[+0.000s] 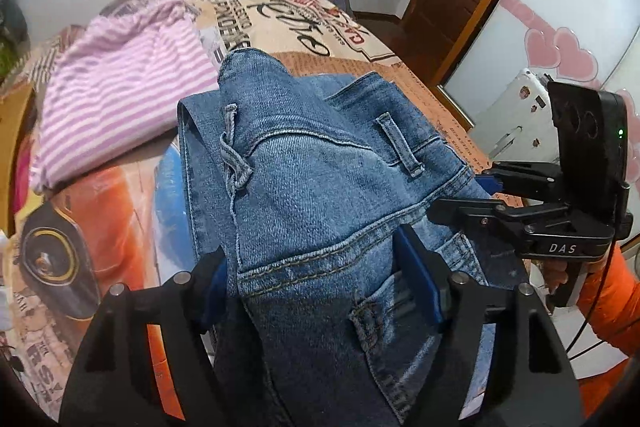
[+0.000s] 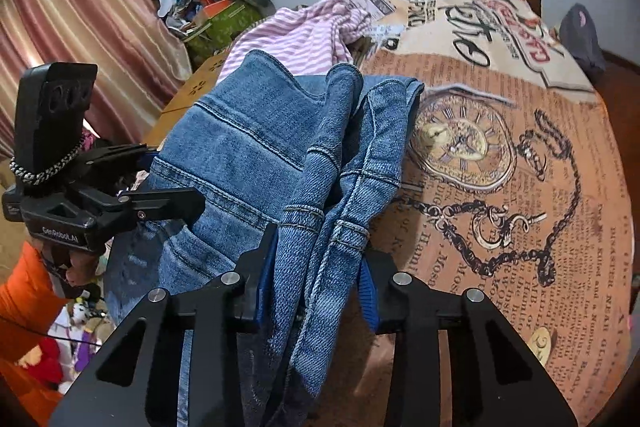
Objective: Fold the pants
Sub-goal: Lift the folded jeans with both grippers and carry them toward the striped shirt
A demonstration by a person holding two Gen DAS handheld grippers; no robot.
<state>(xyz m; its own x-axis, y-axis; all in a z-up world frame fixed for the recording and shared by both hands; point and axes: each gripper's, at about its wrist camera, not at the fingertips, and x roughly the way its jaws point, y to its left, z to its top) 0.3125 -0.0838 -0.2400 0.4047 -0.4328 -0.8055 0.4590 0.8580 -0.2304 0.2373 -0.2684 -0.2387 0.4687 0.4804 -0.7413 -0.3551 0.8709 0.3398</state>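
The blue jeans (image 1: 320, 187) fill the middle of the left wrist view. They are bunched up and lifted off the bed cover (image 1: 352, 51), which has newspaper words and pictures printed on it. The waistband, with its belt loops, runs across the middle of the frame, and a back pocket shows low down, just right of the middle.

The left gripper (image 1: 316, 291) sits at the bottom of this view. Its two blue pads (image 1: 420, 279) stand quite far apart, with a thick bunch of denim packed between them. The cloth fills the gap from pad to pad, so the gripper has hold of the jeans.

In the right wrist view the jeans (image 2: 256, 155) hang in the middle and lower left. The right gripper (image 2: 316, 287) is at the bottom of that frame. Its pads are closer together and pinch a narrower fold of the waistband with its seams.

A pink and white striped cloth (image 1: 120, 99) lies on the bed at the upper left of the left view, just beside the jeans. A big pocket watch picture (image 2: 464, 143) shows on the cover at the right of the right view. An orange sleeve (image 1: 608, 311) is at the lower right edge of the left view.
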